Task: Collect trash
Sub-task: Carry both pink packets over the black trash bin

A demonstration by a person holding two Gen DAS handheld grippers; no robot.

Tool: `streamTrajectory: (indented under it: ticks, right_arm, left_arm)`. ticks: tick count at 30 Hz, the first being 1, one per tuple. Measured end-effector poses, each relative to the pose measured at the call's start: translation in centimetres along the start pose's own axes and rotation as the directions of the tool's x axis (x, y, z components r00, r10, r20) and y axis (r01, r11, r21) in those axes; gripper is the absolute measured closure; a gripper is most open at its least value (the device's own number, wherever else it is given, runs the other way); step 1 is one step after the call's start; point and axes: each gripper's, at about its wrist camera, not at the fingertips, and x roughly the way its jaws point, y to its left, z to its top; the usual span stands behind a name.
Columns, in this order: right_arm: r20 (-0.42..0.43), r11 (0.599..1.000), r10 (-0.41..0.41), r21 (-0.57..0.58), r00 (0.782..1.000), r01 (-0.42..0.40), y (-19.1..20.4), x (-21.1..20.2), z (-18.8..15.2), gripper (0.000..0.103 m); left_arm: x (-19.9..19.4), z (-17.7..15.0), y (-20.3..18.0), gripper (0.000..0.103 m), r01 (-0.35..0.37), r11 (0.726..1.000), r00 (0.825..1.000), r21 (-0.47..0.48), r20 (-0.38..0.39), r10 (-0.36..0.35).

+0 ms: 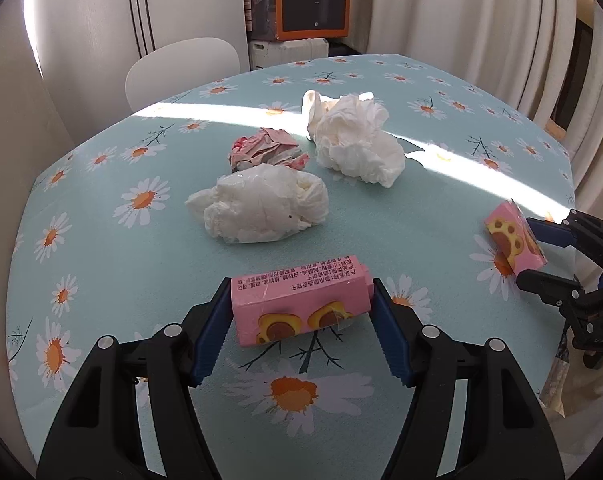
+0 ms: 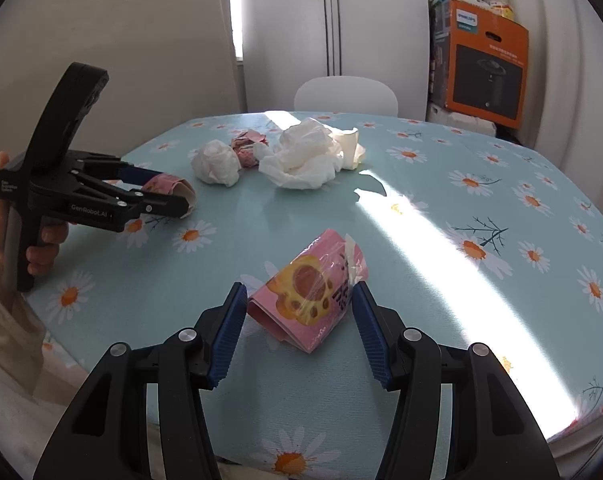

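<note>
Early stage. Left hand-held gripper [image 1: 301,308] has its fingers against both ends of a pink box [image 1: 299,300]; right hand-held gripper [image 2: 299,324] straddles a pink wrapper [image 2: 309,300], not quite touching. Crumpled tissues [image 1: 353,140] sit uncollected mid-tabletop [image 1: 101,260]; no bin visible.

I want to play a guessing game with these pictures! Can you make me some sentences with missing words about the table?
1. Each gripper has a ____ box between its fingers.
2. The tablecloth is printed with ____.
3. The crumpled tissues are ____ in color.
4. Behind the table stands a white ____.

Missing words: pink; daisies; white; chair
</note>
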Motion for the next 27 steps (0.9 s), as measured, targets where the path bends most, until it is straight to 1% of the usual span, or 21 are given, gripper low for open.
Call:
streamTrajectory:
  ticks: [5, 9, 12, 15, 18, 21, 27]
  right_arm:
    - [0.008, 0.999, -0.038, 0.013, 0.999, 0.038, 0.6, -0.5, -0.4, 0.052]
    - [0.013, 0.997, -0.074, 0.019, 0.997, 0.073, 0.5, -1.1, -0.6, 0.052]
    - [0.026, 0.995, -0.099, 0.032, 0.995, 0.098, 0.1, -1.7, -0.8, 0.052]
    - [0.038, 0.992, -0.116, 0.051, 0.993, 0.114, -0.6, -2.3, -1.0, 0.052]
    - [0.048, 0.989, -0.136, 0.063, 0.99, 0.133, -1.3, -2.9, -1.2, 0.052]
    - [0.057, 0.987, -0.147, 0.08, 0.987, 0.143, -2.4, -3.5, -1.4, 0.052]
    - [0.07, 0.976, -0.195, 0.109, 0.978, 0.187, -4.8, -4.7, -1.9, 0.052]
  left_arm:
    - [-0.2, -0.4, -1.8, 0.036, 0.049, 0.997, 0.999, 0.061, 0.0, -0.049]
    - [-0.1, -0.1, -3.0, 0.036, 0.076, 0.993, 0.997, 0.089, 0.009, -0.077]
    - [0.0, 0.3, -4.4, 0.036, 0.09, 0.987, 0.996, 0.13, 0.008, -0.091]
    - [-0.1, 0.8, -5.9, 0.036, 0.092, 0.982, 0.995, 0.165, 0.014, -0.095]
    - [-0.3, 1.2, -7.6, 0.036, 0.107, 0.974, 0.993, 0.198, 0.021, -0.114]
    - [-0.1, 1.8, -9.0, 0.036, 0.128, 0.968, 0.991, 0.217, 0.015, -0.135]
    - [0.5, 3.1, -11.9, 0.036, 0.146, 0.952, 0.988, 0.269, 0.006, -0.153]
